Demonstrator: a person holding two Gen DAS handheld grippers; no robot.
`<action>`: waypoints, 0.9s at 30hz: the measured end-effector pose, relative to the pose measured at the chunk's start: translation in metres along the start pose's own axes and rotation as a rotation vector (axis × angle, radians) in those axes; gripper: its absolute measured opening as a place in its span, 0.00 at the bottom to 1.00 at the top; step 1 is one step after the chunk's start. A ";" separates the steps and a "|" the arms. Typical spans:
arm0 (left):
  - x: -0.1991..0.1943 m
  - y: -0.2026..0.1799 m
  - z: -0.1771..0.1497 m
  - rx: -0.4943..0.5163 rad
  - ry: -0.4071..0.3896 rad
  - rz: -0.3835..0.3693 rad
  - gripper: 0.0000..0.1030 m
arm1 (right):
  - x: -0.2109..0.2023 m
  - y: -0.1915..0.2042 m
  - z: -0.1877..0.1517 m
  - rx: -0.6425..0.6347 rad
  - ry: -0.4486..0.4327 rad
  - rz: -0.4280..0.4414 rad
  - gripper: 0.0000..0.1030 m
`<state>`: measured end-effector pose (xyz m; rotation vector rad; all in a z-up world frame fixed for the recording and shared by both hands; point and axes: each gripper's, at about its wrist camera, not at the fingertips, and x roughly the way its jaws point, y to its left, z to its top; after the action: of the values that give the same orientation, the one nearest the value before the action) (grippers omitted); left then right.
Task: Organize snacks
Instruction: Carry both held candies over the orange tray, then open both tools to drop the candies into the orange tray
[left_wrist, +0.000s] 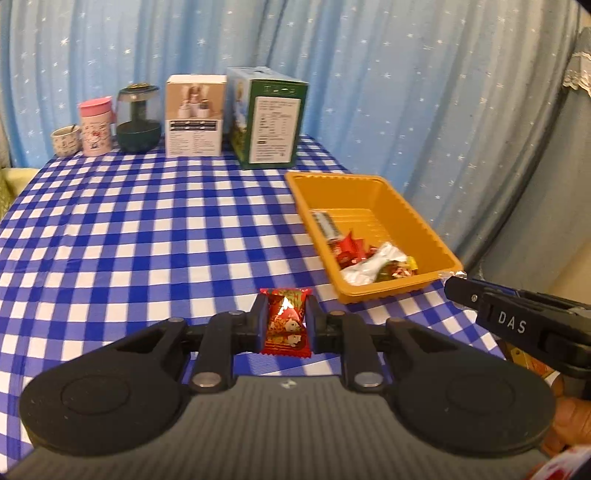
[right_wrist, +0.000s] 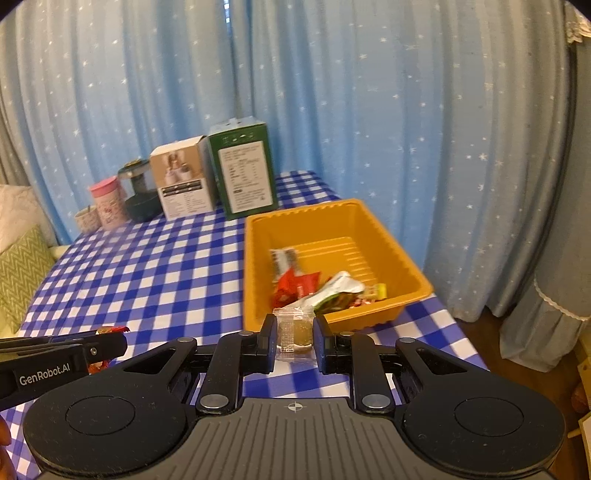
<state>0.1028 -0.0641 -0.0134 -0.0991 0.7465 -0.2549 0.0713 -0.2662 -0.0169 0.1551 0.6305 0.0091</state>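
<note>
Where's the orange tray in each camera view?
Left wrist: orange tray sits right of centre, beyond the red candy.
Right wrist: orange tray sits centre, just past the clear-wrapped sweet.
Shared landmark: green box behind it.

Two boxes, one tray, two cups, two grippers.

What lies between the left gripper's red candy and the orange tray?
Only bare checkered tablecloth separates the red candy, clamped in the left gripper, from the orange tray. The left wrist view shows it.
</note>
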 end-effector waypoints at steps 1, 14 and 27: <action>0.001 -0.004 0.001 0.003 0.001 -0.006 0.18 | -0.002 -0.004 0.001 0.006 -0.001 -0.004 0.20; 0.020 -0.048 0.016 0.054 0.011 -0.071 0.18 | -0.008 -0.047 0.013 0.068 -0.011 -0.049 0.20; 0.057 -0.080 0.041 0.100 0.021 -0.108 0.18 | 0.019 -0.073 0.032 0.061 -0.003 -0.050 0.20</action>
<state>0.1553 -0.1565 -0.0071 -0.0421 0.7490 -0.3965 0.1023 -0.3418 -0.0129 0.1985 0.6321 -0.0590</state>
